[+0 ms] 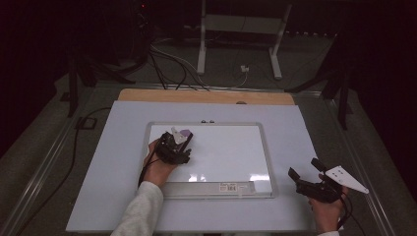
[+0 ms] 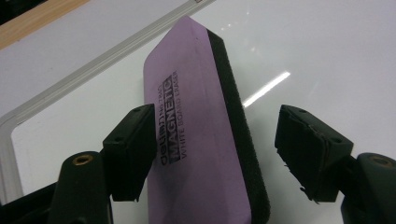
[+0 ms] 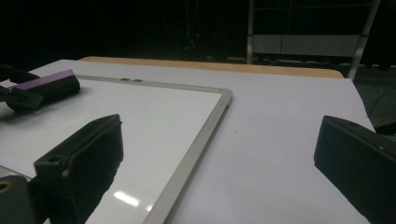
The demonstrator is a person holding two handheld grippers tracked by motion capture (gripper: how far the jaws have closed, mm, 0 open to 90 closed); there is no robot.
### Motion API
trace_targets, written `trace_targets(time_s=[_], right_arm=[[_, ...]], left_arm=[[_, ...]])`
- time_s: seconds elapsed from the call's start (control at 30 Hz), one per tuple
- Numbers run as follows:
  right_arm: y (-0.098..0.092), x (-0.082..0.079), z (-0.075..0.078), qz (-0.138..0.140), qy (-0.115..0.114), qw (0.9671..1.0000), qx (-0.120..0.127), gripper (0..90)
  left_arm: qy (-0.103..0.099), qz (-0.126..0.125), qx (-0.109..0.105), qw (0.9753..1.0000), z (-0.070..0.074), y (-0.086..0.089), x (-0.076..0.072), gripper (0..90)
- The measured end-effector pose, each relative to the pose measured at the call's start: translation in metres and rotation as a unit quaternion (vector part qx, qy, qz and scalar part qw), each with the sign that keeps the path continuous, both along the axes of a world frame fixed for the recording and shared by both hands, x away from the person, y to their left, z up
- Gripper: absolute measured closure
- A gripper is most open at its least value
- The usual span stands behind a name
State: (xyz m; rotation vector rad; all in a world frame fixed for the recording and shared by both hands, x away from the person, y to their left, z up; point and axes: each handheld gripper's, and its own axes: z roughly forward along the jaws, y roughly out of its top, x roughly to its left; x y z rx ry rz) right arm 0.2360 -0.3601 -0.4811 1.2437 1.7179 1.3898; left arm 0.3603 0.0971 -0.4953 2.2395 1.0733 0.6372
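High view: my left claw (image 1: 179, 142) sat over the upper-left part of the whiteboard (image 1: 255, 129) with the purple eraser (image 1: 184, 132); my right claw (image 1: 305, 173) hovered open above the desk (image 1: 118, 162), right of the board.

Left gripper view: my jaws stood apart, the eraser (image 2: 196, 140) between them, touching the left pad only.

Right gripper view: jaws wide apart, empty; eraser (image 3: 46, 88) far left on the whiteboard (image 3: 205, 126).

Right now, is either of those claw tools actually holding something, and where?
Nothing is gripped. The left gripper straddles the purple eraser with open jaws; the right gripper is open.
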Motion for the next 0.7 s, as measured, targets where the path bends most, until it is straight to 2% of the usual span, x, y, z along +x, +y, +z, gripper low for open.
trace_targets(time_s=[0.07,0.17,0.3,0.53,0.63,0.7], right_arm=[[-0.0001,0.0,0.0,0.0,0.0,1.0,0.0,1.9],[-0.0002,0.0,0.0,0.0,0.0,1.0,0.0,1.9],[0.0,0.0001,0.0001,0.0,0.0,1.0,0.0,1.9],[0.0002,0.0002,-0.0001,0.001,0.0,1.0,0.0,1.9],[-0.0004,0.0,0.0,0.0,0.001,1.0,0.001,1.9],[-0.0008,0.0002,-0.0001,0.0,0.0,1.0,0.0,1.9]], left_arm=[[0.003,0.003,0.002,1.0,0.0001,0.002,0.0012,33.0],[0.001,0.011,0.004,0.9999,0.0002,0.0042,0.0018,40.1],[-0.001,0.023,-0.006,0.9997,0.0023,0.0078,0.003,49.5],[0.001,0.034,-0.009,0.9994,0.0038,0.0048,0.0076,54.8],[0.0,0.043,-0.015,0.999,0.0064,0.0045,0.0087,63.0],[-0.003,0.045,-0.011,0.9989,0.008,0.004,0.0086,63.7]])
